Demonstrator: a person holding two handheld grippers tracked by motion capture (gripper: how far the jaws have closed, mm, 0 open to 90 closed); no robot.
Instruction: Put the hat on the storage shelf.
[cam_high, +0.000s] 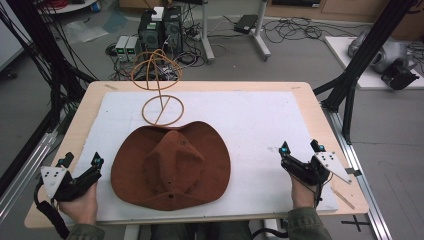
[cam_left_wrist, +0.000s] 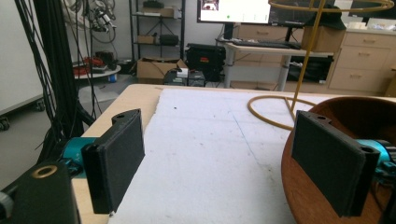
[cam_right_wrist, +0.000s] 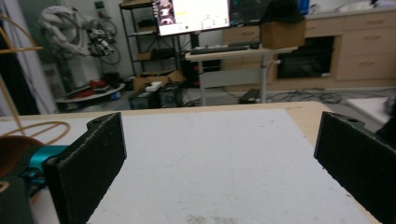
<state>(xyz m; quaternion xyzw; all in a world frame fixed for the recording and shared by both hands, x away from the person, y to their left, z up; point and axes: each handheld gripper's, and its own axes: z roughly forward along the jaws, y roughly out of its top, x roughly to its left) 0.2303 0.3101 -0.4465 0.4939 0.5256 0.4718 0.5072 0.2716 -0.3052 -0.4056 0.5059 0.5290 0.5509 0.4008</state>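
A brown felt cowboy hat (cam_high: 171, 165) lies crown up on the white mat (cam_high: 260, 125), near the front middle of the table. Behind it stands a tan wire hat stand (cam_high: 159, 85) with a ring base and looped top. My left gripper (cam_high: 81, 161) rests at the front left, just left of the hat brim, jaws wide open and empty. In the left gripper view the brim (cam_left_wrist: 322, 196) lies under the right jaw and the stand (cam_left_wrist: 303, 70) rises beyond. My right gripper (cam_high: 302, 147) sits at the front right, open and empty, well clear of the hat (cam_right_wrist: 11, 154).
The wooden table (cam_high: 80, 115) ends close around the mat. Black frame posts (cam_high: 365, 55) stand at the right and cables hang at the left. Computers and cables (cam_high: 155, 30) sit on the floor behind the table. A desk with a monitor (cam_right_wrist: 194, 16) stands farther off.
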